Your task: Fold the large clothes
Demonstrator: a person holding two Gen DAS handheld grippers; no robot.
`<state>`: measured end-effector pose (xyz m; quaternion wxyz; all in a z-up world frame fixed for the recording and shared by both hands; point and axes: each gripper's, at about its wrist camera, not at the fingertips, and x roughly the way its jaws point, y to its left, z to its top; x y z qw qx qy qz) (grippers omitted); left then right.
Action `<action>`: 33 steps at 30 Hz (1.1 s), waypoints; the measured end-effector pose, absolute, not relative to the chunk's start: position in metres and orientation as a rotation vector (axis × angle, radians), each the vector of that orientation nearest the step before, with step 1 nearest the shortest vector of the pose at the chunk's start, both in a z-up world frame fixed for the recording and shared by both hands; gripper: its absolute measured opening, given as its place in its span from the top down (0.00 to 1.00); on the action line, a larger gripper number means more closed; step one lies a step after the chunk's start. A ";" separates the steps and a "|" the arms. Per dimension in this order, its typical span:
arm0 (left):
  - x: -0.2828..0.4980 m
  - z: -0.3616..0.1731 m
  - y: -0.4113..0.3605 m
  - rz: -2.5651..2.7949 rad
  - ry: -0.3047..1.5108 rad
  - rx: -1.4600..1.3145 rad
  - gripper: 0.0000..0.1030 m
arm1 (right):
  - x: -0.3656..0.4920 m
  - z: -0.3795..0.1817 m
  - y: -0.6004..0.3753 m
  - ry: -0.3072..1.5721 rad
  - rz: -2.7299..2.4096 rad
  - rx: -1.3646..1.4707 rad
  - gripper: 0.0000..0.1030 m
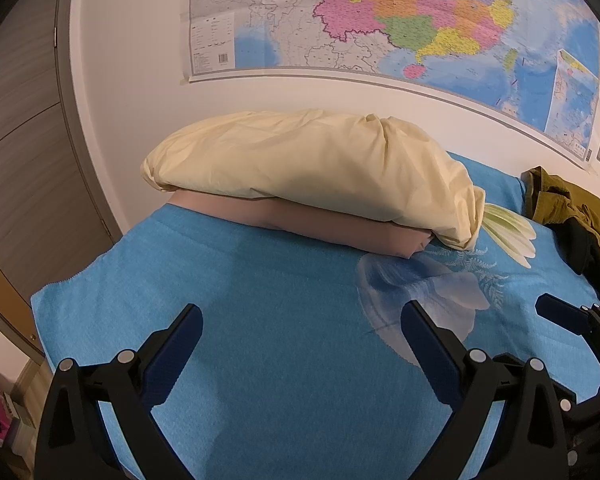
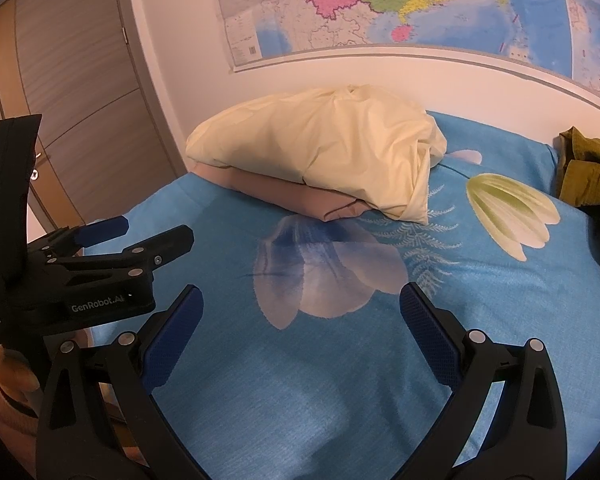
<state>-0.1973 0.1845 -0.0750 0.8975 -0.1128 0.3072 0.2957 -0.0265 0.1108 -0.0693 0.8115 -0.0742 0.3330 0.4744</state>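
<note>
Blue floral bedspread lies bare for folding; both the left gripper and right gripper hover spread wide, empty; olive garment waits crumpled at the far right, near the wall.

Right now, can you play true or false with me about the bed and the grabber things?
1. Both grabbers are open and hold nothing. True: the left gripper and right gripper are empty.
2. The yellow pillow lies on the floor. False: it rests on a pinkish folded cover on the bed.
3. A map hangs on the wall. True.
4. The olive-green clothes are neatly folded in the middle. False: they lie crumpled at the bed's right edge.
5. The blue bedspread has flowers on it. True.
</note>
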 end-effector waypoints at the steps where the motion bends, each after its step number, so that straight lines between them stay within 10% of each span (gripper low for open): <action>1: -0.198 -0.075 0.184 0.613 0.636 -0.234 0.07 | -0.027 -0.069 0.111 0.712 1.014 -0.159 0.06; 33: -0.169 -0.080 0.141 0.471 0.653 -0.203 0.07 | -0.019 -0.072 0.051 0.713 0.877 -0.101 0.06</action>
